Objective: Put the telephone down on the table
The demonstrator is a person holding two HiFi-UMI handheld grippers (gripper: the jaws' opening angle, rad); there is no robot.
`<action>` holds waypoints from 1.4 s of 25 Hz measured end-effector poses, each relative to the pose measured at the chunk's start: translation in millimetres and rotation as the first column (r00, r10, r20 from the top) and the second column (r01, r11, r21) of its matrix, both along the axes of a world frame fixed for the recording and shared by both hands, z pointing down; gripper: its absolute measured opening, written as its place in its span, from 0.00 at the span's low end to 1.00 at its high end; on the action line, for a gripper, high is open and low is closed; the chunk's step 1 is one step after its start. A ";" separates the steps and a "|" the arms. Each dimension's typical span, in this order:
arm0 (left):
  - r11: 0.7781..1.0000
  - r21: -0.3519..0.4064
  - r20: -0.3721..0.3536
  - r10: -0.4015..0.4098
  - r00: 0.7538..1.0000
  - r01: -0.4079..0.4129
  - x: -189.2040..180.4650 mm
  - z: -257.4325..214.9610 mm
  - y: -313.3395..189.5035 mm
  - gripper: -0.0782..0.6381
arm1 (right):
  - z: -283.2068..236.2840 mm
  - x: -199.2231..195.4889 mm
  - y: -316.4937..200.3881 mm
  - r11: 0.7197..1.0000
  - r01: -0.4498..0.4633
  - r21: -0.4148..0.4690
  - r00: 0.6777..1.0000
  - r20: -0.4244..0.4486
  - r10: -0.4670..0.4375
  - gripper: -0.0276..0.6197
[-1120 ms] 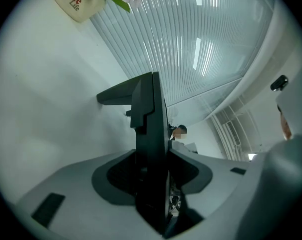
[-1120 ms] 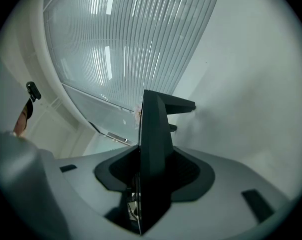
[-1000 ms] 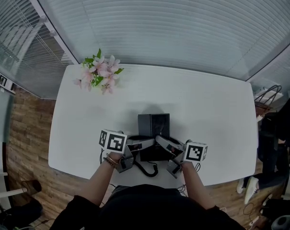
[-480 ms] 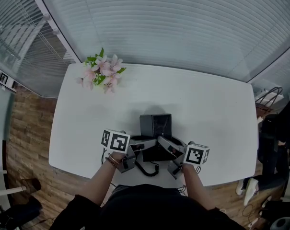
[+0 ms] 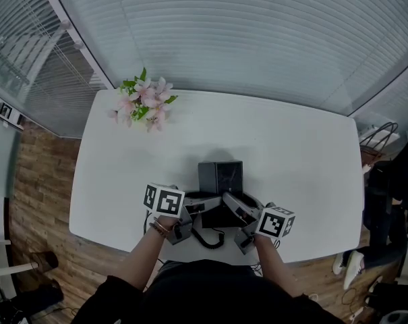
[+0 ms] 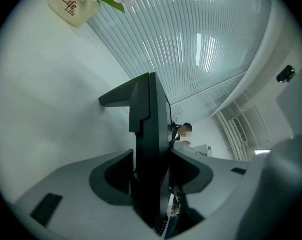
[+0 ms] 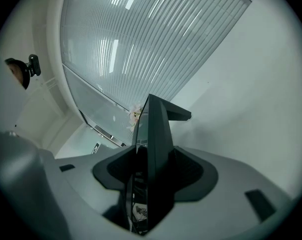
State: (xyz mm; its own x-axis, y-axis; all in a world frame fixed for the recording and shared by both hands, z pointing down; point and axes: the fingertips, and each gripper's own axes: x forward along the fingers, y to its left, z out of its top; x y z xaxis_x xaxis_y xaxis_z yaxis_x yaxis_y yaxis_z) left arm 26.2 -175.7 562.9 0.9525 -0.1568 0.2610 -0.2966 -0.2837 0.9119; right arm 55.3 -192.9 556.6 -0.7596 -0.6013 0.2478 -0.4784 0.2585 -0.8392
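Observation:
The black telephone [image 5: 219, 178] sits on the white table [image 5: 291, 147] near its front edge, its coiled cord [image 5: 207, 237] trailing toward me. My left gripper [image 5: 195, 206] is at its left side; in the left gripper view [image 6: 151, 170] both pads press the telephone's [image 6: 150, 129] thin edge. My right gripper [image 5: 235, 205] is at its right side. Its jaws have just been opening: in the right gripper view [image 7: 150, 170] the telephone's [image 7: 156, 139] edge still stands between them, with a slit showing beside the left pad.
A vase of pink flowers [image 5: 144, 104] stands at the table's far left corner, also seen as the printed vase [image 6: 73, 6]. Window blinds [image 5: 244, 39] run behind the table. Wooden floor [image 5: 35, 187] and a wire rack [image 5: 377, 135] flank it.
The right gripper's marker cube has tipped and slid slightly down and to the right. The left gripper and the telephone have stayed put.

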 end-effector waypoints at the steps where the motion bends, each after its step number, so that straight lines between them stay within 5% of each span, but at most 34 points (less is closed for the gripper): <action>1: 1.000 0.001 0.001 -0.001 1.000 0.001 0.0 0.0 0.1 0.42 | -0.3 0.5 0.2 1.000 -0.007 0.004 1.000 -0.007 0.007 0.38; 23: 0.999 0.020 0.063 -0.036 0.997 0.035 1.5 4.3 -1.7 0.44 | -0.1 11.8 -2.9 0.995 -0.069 0.072 0.988 -0.133 0.078 0.42; 29: 0.999 0.047 0.177 -0.016 0.984 0.008 0.4 14.7 0.1 0.44 | 3.8 16.2 -2.1 0.994 -0.067 0.089 0.968 -0.235 0.086 0.41; 35: 0.998 0.055 0.190 -0.022 0.982 0.012 0.3 14.8 0.0 0.45 | 3.5 16.9 -2.1 0.994 -0.071 0.088 0.970 -0.226 0.089 0.40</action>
